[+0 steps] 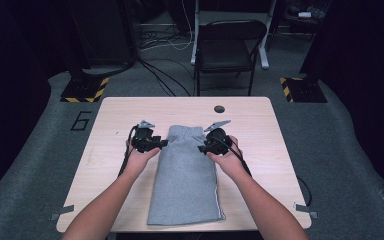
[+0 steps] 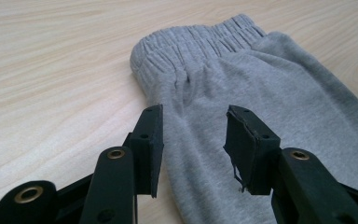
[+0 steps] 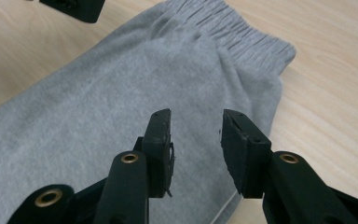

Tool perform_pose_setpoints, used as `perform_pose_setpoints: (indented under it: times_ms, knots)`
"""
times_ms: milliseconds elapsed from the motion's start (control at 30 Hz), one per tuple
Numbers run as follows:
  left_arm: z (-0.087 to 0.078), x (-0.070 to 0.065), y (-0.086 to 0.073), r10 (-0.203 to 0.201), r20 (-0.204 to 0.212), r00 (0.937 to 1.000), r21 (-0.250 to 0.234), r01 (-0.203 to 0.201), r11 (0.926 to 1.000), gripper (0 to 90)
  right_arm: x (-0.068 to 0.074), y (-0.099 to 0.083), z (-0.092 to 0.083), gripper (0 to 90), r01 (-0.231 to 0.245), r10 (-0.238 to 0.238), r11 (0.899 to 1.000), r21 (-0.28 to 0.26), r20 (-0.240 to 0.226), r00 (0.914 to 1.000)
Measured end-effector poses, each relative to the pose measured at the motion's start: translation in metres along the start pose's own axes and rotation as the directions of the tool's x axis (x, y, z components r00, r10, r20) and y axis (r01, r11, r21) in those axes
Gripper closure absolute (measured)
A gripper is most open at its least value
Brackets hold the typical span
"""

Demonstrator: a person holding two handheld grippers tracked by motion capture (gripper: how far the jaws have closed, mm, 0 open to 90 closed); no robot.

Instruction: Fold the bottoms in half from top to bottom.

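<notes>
There is one grey folded garment (image 1: 186, 175) on one table (image 1: 110, 115), two grippers, left (image 1: 164, 144) and right (image 1: 201, 148), and one chair (image 1: 230, 47) at twelve o'clock.

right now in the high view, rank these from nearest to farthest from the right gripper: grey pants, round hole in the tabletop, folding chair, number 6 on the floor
From the right gripper:
1. grey pants, right under its jaws, mid-table.
2. round hole, just beyond it near the table's far edge.
3. folding chair, on the floor past the table.
4. number 6, on the floor off the table's left side.
</notes>
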State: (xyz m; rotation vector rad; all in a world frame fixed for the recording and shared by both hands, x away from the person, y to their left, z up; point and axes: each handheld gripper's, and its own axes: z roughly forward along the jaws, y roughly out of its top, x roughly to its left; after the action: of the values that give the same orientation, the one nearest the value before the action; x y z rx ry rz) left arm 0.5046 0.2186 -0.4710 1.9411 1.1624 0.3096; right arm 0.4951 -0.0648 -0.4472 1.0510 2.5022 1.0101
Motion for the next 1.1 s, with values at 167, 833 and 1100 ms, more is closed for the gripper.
perform_pose_setpoints:
  times_ms: [167,833,1100]
  knots:
    - [0.001,0.002,0.008,0.011,0.009,0.9999,0.016,-0.011,0.9998,58.8,-0.002,0.01,0.002,61.3,-0.015,0.015,1.0,0.006,0.007,0.9999]
    - [0.036,0.014,-0.001,0.038,-0.029,0.9988,0.063,-0.036,0.9974,54.8,-0.025,-0.002,0.043,52.2,-0.041,0.034,0.996,0.078,0.092,0.9951]
    - [0.045,0.015,-0.005,0.048,-0.034,0.9983,0.096,-0.045,0.9943,53.2,-0.035,-0.013,0.051,51.3,-0.099,0.09,0.991,0.096,0.095,0.9914]
